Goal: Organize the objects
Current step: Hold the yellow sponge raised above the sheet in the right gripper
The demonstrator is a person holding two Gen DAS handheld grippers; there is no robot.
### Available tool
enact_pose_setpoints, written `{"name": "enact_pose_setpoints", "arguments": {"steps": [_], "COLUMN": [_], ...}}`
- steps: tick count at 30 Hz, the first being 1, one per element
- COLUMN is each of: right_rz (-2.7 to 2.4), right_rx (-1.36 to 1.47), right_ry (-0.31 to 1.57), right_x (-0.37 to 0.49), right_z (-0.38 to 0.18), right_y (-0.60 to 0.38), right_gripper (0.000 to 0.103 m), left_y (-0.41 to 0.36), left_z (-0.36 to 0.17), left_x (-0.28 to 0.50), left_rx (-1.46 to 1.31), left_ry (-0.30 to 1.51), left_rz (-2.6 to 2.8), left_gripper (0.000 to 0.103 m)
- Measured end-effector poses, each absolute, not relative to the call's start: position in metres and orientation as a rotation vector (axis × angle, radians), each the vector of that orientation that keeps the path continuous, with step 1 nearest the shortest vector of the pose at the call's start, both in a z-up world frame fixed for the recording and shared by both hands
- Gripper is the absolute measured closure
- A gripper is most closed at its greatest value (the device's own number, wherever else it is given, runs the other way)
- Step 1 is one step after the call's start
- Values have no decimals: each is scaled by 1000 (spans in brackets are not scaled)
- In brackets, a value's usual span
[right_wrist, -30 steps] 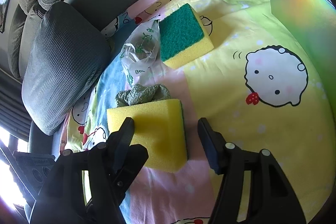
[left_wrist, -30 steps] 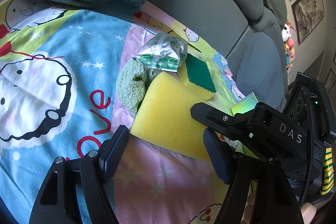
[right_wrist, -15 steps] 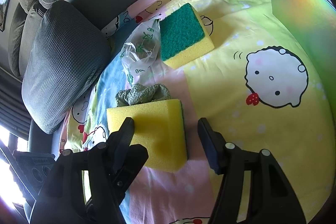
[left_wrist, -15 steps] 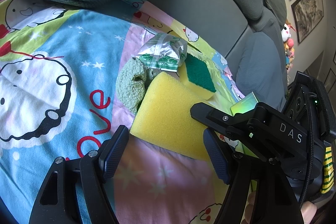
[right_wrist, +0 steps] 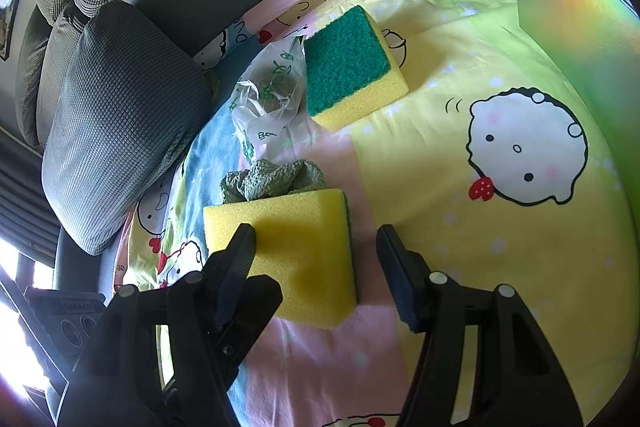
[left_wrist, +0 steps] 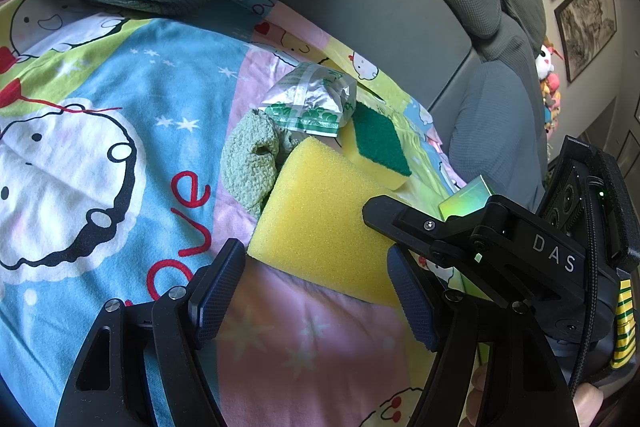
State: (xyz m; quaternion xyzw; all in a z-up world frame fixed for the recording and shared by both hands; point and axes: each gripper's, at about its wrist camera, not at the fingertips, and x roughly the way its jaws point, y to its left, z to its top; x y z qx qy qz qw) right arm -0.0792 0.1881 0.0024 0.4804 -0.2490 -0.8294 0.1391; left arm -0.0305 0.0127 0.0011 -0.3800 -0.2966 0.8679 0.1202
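Sponge (right_wrist: 298,247) lies flat on the cartoon bedsheet (right_wrist: 480,107) beside a green cloth (right_wrist: 272,179) (touching it), between my right fingers (right_wrist: 316,259), spread and gripping nothing, left fingers (left_wrist: 316,291) likewise open.

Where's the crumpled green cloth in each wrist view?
Left wrist: green cloth left of centre, against the left edge of the near yellow sponge.
Right wrist: green cloth centre-left, just above that sponge.
Shared landmark: the green-topped sponge.
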Motion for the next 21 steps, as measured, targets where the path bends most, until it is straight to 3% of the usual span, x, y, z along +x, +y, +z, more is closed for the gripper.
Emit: {"name": "enact_pose_setpoints", "arguments": {"steps": [21], "right_rz": [-2396], "right_rx": [1391], "right_ry": [-718], "right_x": [-78], "right_z": [2], "right_y": [186], "right_gripper": [42], "left_y": [13], "left_z": [1], "left_x": [-30], "left_rx": [-1110], "left_ry": [-869], "left_rz": [2536], "left_gripper": [29]}}
